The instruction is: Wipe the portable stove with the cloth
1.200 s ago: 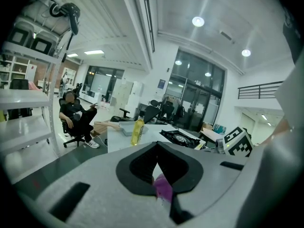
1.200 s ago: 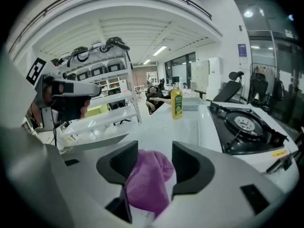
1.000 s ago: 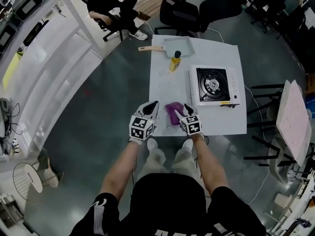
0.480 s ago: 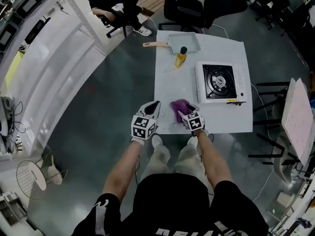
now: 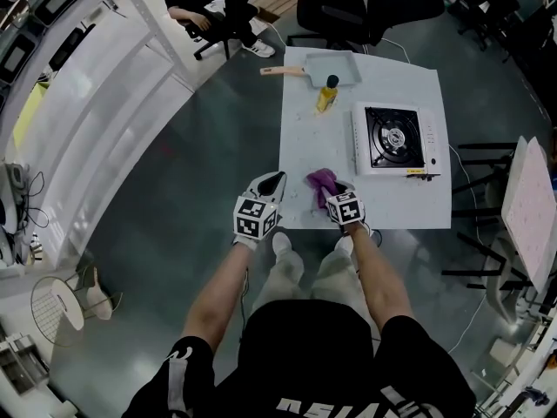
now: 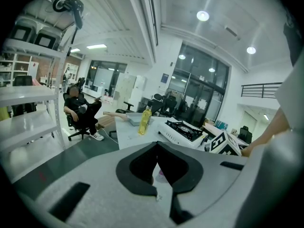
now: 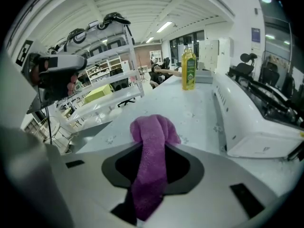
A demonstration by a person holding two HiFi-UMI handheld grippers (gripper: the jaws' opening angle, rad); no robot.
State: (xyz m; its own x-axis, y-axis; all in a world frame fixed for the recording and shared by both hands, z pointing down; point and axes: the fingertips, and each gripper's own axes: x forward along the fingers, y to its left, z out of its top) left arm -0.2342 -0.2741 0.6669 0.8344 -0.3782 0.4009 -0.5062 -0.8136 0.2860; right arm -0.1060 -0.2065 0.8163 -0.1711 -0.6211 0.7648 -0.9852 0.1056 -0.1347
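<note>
– Right tongs [image 7: 153, 145] have just been closing and now pinch the purple cloth [image 7: 153, 127]. One narrow fold runs between the jaws, and the bulk is bunched ahead of the tips on the desk [image 5: 383, 200]. Is that grip enough?

– Probably for lifting; the doubt is the wiping. So little fabric is caught that a drag across the portable stove [image 5: 396, 138] could pull it free, especially if the loose bunch catches on the black burner grate.

– Where is the stove from there?

– Well apart from the cloth, further up the desk and close to its right edge. The cloth sits near the front edge. A light stove pushed sideways might slide toward that right edge.

– Could the person's other hand steady it?

– Not from where it is. Left tongs [image 6: 157, 146] are closed on nothing and hang by the desk's left front corner, with the cloth and the right tongs between them and the stove.

– Anything else at risk?

– One yellow bottle [image 5: 327, 94], upright near the stove's far left corner and just beside the pale blue pan [image 5: 335, 66]. A wide sweep off the stove's left side could tip it.
</note>
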